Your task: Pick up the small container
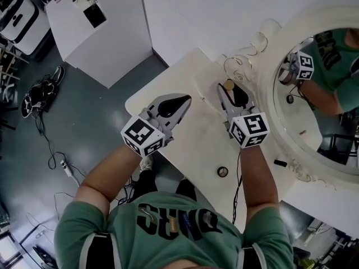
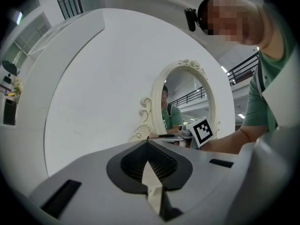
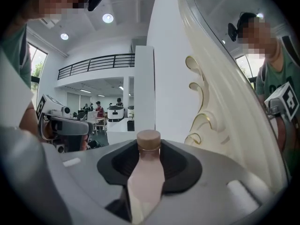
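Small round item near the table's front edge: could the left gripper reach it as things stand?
Probably yes: bare table lies between the left gripper and the round item, though its shut jaws must open first.

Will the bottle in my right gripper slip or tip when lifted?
The bottle looks smooth and narrows toward its cap, so it might slide in the right gripper. Small, so probably light. Tall and narrow: likely tippy if released.

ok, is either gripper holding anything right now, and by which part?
Right gripper is shut on the small container, pads on its pinkish body below the brown cap, which sticks out past the jaws. Left gripper is shut and empty.
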The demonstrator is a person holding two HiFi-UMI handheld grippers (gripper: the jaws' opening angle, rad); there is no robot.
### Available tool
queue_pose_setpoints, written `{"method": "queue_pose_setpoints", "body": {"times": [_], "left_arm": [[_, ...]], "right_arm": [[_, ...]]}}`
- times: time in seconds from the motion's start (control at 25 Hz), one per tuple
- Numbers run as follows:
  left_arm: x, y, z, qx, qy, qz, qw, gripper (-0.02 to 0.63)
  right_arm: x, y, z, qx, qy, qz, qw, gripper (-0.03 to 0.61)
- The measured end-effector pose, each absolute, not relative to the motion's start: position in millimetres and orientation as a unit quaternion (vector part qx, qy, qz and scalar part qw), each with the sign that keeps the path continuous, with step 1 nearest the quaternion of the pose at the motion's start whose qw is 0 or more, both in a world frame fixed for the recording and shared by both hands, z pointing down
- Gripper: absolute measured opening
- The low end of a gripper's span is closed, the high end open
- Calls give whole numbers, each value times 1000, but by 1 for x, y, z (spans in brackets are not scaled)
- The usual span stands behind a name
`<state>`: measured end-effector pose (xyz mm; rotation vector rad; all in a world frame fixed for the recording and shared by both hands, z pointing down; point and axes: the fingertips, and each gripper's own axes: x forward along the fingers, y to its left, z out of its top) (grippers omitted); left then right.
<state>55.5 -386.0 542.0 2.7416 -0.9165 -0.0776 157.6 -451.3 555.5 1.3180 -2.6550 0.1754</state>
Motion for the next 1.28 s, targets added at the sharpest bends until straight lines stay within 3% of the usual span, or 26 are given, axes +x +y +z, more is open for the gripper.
{"method": "queue_pose_setpoints", "body": {"times": [1.28], "left_arm": [[39, -320, 389, 943, -320, -37, 88, -2]], "right_arm": [[145, -345, 385, 408, -909, 39, 72, 144]]}}
